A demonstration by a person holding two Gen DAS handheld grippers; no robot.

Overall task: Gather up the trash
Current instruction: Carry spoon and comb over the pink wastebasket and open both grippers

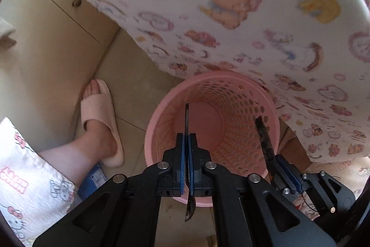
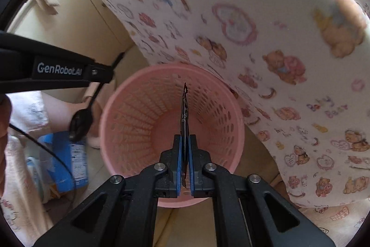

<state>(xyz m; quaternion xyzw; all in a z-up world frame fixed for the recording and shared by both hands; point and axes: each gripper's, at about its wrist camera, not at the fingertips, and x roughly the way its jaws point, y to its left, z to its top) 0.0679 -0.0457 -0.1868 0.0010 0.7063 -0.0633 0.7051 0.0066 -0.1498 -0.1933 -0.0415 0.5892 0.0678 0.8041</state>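
Both grippers hung over the open mouth of one pink perforated basket (image 1: 231, 112), each clamped on its own thin dark wrapper. The left gripper (image 1: 187, 142) pinched its wrapper (image 1: 186, 117) edge-on between blue pads, the strip poking up over the basket's interior and trailing out below the fingers. The right gripper (image 2: 184, 142) gripped the second wrapper (image 2: 184, 108) the same way, its jagged top edge above the basket floor.

In the left wrist view, the right gripper (image 1: 275, 159) sat just beside the left one, near the basket's right rim, so the two tools had little room between them.

The basket was hemmed in. A bear-printed tabletop (image 2: 266, 22) overhung its far rim, and its cloth dropped along the right side. On the left stood one foot in a pale slipper (image 1: 101, 117), near the rim but apart from it. A cream cabinet (image 1: 53, 22) closed off the far left.

One blue carton (image 2: 67, 159) lay on the floor left of the basket, beside what may have been a clear container, too blurred to name. The basket bottom looked bare.
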